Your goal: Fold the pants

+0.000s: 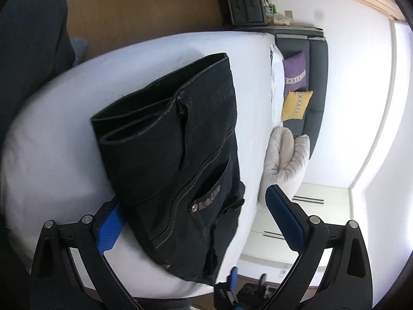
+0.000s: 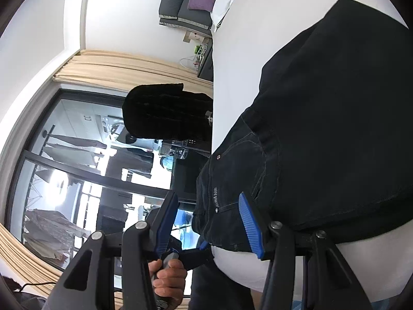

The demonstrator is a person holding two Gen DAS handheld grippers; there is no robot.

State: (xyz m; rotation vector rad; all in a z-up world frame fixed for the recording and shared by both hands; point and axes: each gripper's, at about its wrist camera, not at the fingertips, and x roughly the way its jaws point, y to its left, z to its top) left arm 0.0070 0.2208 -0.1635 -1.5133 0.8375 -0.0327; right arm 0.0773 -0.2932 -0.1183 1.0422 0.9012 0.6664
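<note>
Dark navy jeans (image 1: 175, 152) lie folded in a compact stack on the white bed (image 1: 64, 134), hems on top and waistband near the edge. My left gripper (image 1: 196, 211) is open, its jaws wide apart on either side of the waistband end, holding nothing. In the right wrist view the jeans (image 2: 322, 134) fill the right side. My right gripper (image 2: 209, 219) is open, its jaws straddling the waistband corner at the bed edge without closing on it.
A grey sofa (image 1: 315, 77) with purple (image 1: 295, 72) and yellow (image 1: 295, 104) cushions stands beyond the bed. A white quilted pillow (image 1: 286, 160) leans at the bed's side. A dark drawer unit (image 1: 245, 5) stands by the wall. A large window (image 2: 77, 168) and beige curtain (image 2: 129, 67) show.
</note>
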